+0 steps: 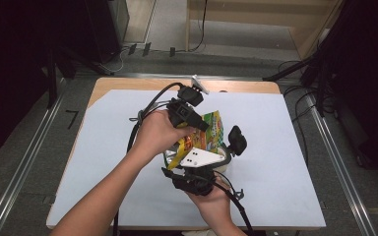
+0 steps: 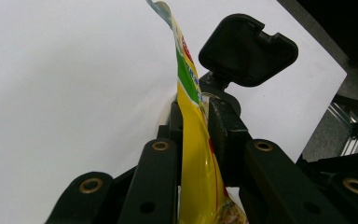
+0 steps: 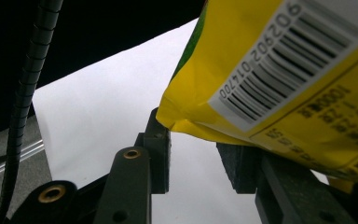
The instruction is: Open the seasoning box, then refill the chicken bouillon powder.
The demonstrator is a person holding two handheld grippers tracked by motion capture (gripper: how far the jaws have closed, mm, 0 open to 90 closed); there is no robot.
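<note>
High view puts both my hands near the middle of the desk (image 1: 285, 206), over its white sheet, with the yellow snack packet (image 1: 211, 129) held up between them. My left tongs (image 1: 189, 115) come at the packet from the left side, the cable looping back toward the far edge. My right tongs (image 1: 197, 179) sit nearer the front edge, the grey three-cornered plate (image 1: 202, 158) on top, pointing up toward the packet's lower part.

From the left gripper view, the left tongs (image 2: 200, 140) are closed narrow on the packet (image 2: 193, 154): the thin yellow and green film stands edge-on between the two jaws, and both pads press on it. Beyond the film I see a black rounded part (image 2: 247, 49) of the other gripper, close behind the packet.

From the right gripper view, the right tongs (image 3: 193, 154) stand partly apart with bare white sheet showing in the gap. The packet's barcode corner (image 3: 270, 79) hangs above them. It lies across the top of the right-hand jaw, but I cannot tell whether it touches, and the left-hand jaw stands clear of it, so nothing is pinched there.

The packet is off the desk, tilted, carried by the left tongs.
</note>
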